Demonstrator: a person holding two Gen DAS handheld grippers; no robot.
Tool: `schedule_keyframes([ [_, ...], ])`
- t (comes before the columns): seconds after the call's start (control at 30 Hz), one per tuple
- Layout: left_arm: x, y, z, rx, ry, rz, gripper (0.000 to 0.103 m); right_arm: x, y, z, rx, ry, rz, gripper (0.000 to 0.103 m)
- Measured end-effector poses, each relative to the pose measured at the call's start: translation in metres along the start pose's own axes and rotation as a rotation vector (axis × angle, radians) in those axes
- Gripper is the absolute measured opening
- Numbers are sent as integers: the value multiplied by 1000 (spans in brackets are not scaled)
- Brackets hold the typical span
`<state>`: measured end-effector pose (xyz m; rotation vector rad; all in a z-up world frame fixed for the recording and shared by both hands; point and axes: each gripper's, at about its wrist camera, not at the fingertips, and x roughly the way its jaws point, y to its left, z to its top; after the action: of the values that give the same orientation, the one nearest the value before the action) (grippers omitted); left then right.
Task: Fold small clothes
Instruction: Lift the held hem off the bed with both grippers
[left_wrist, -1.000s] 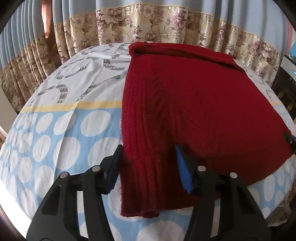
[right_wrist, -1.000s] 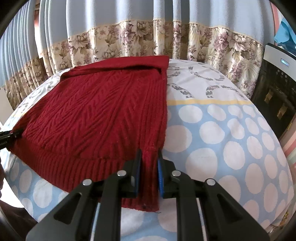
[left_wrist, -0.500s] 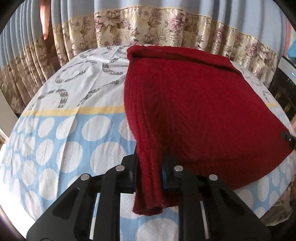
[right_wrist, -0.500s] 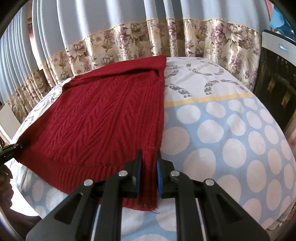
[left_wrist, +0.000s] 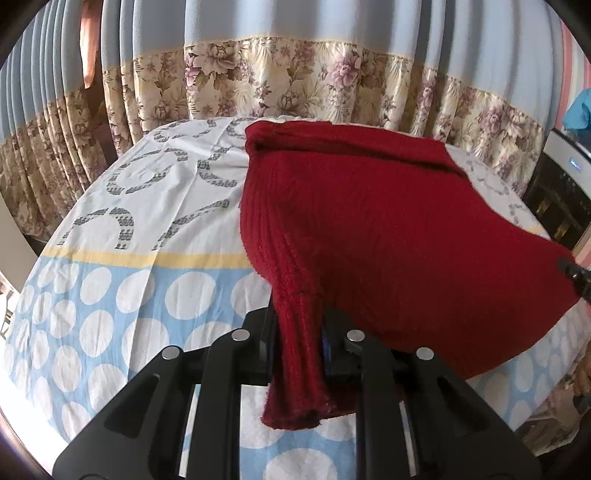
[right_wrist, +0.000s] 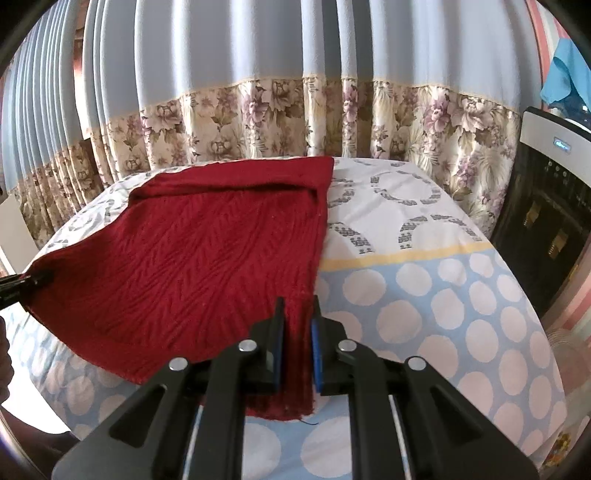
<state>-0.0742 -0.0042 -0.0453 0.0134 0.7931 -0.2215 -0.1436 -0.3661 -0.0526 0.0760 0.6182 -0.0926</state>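
A dark red knitted sweater (left_wrist: 388, 229) lies on the table, its near hem lifted off the cloth. My left gripper (left_wrist: 299, 332) is shut on the hem's left corner, whose ribbed band hangs down between the fingers. My right gripper (right_wrist: 298, 332) is shut on the hem's right corner of the sweater (right_wrist: 207, 258). The far end of the sweater rests folded at the table's back edge. The right gripper's tip shows at the right edge of the left wrist view (left_wrist: 576, 277), and the left gripper's tip at the left edge of the right wrist view (right_wrist: 22, 284).
The table wears a cloth (left_wrist: 110, 295) with white dots on blue near me and grey rings on white farther back. Blue and floral curtains (right_wrist: 295, 110) hang close behind. A black and white appliance (right_wrist: 550, 221) stands at the right.
My left gripper closed on the hem's left corner. Both grippers have risen, lifting the near hem off the cloth.
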Motion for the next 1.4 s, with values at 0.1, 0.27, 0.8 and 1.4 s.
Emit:
schedule_keyframes([
  [0.1, -1, 5, -1, -4, 14, 4, 17, -4, 4, 2, -31, -9, -4, 11],
  [0.27, -11, 1, -7, 45, 1, 25, 16, -14, 8, 0, -35, -27, 10, 11],
  [0.8, -22, -7, -7, 62, -6, 22, 16, -22, -2, 0, 5, -30, 5, 11],
  [1.4, -2, -2, 6, 57, -14, 61, 16, -4, 0, 17, 19, -46, 14, 11],
])
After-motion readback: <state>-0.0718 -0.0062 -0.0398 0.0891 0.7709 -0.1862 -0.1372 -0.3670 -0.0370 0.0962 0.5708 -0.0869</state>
